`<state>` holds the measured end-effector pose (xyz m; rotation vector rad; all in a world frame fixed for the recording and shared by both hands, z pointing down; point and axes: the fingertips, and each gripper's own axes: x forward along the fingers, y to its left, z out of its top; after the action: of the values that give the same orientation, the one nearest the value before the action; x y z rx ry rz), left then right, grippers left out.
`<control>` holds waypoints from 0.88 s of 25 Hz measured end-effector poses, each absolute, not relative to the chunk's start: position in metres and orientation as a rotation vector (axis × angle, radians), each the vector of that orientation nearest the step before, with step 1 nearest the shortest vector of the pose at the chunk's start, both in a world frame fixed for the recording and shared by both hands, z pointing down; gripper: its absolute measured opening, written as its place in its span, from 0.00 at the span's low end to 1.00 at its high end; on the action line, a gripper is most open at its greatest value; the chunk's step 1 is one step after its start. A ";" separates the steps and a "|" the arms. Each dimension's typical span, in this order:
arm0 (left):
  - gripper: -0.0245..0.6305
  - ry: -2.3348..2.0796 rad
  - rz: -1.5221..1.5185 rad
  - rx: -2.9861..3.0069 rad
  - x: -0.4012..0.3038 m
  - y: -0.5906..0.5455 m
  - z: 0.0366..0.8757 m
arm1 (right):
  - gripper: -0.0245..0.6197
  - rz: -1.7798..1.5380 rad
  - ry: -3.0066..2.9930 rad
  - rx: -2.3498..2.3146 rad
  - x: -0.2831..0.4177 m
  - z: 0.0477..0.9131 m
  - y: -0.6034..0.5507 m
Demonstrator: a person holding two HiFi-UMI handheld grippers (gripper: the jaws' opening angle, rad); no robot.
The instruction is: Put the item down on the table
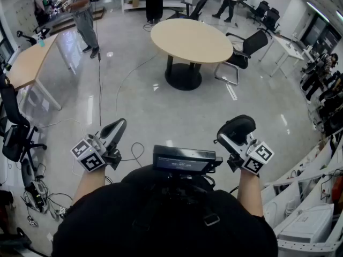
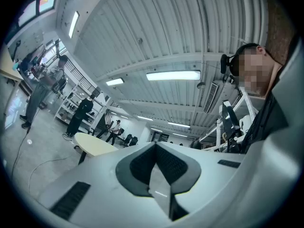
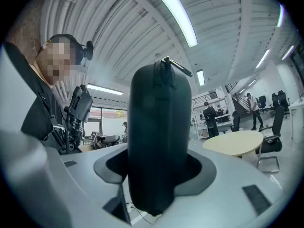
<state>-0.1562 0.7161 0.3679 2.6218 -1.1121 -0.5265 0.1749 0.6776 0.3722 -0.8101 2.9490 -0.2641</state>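
My right gripper (image 1: 235,135) is shut on a black zippered case (image 1: 237,127), held level above the floor in front of the person's body. In the right gripper view the case (image 3: 156,127) stands upright between the jaws of the right gripper (image 3: 155,171), its zipper pull at the top. My left gripper (image 1: 116,128) is shut with nothing in it; its pads (image 2: 142,161) meet in the left gripper view. The round beige table (image 1: 191,39) stands a few steps ahead, also visible as the table (image 3: 235,141) and the table (image 2: 95,144).
Black office chairs (image 1: 244,47) stand to the right of the round table. A long desk (image 1: 24,63) runs along the left, with chairs and floor cables (image 1: 40,194) near it. People stand at the back. White equipment (image 1: 308,224) crowds the right.
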 end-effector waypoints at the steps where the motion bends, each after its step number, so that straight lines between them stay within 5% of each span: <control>1: 0.04 -1.111 -0.526 2.622 -0.156 0.716 0.369 | 0.45 -0.264 2.949 -0.811 0.175 0.373 0.678; 22: 0.04 -1.110 -0.540 2.615 -0.155 0.718 0.370 | 0.45 -0.277 2.956 -0.781 0.171 0.371 0.679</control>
<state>-0.1553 0.7182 0.3700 2.6154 -1.1096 -0.5403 0.1706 0.6785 0.3708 -0.7807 2.9559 -0.2770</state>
